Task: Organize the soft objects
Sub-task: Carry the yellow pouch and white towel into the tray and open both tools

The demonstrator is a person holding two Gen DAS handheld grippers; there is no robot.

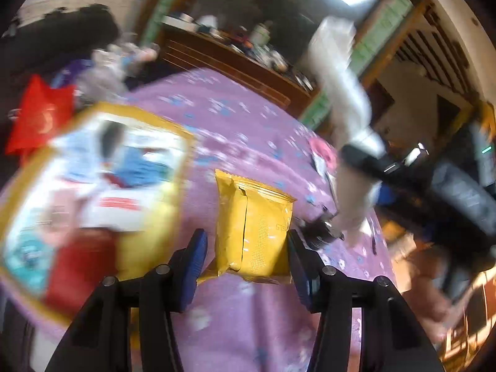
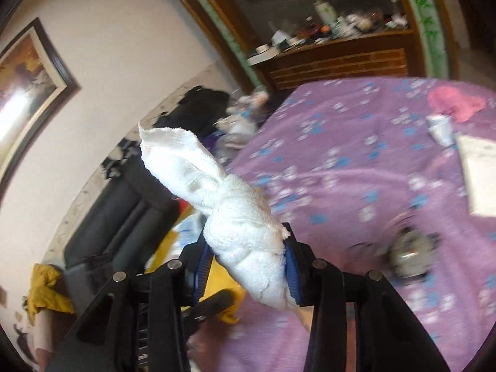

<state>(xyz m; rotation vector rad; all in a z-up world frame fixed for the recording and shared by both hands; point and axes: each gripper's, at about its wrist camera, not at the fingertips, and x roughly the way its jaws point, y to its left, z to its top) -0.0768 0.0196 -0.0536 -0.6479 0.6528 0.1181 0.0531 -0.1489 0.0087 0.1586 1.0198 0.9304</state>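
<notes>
In the left wrist view a yellow foil packet stands upright between the blue pads of my left gripper, which is shut on it above the purple flowered bedspread. In the right wrist view, my right gripper is shut on a rolled white towel. The towel's free end sticks up and to the left. From the left wrist view, the right gripper shows at the right, lifted over the bed, with the white towel rising from it, blurred.
A large yellow-bordered printed pack and a red bag lie at the bed's left. A pink cloth, a white cup, a white sheet and a small grey object lie on the bedspread. A cluttered wooden dresser stands behind.
</notes>
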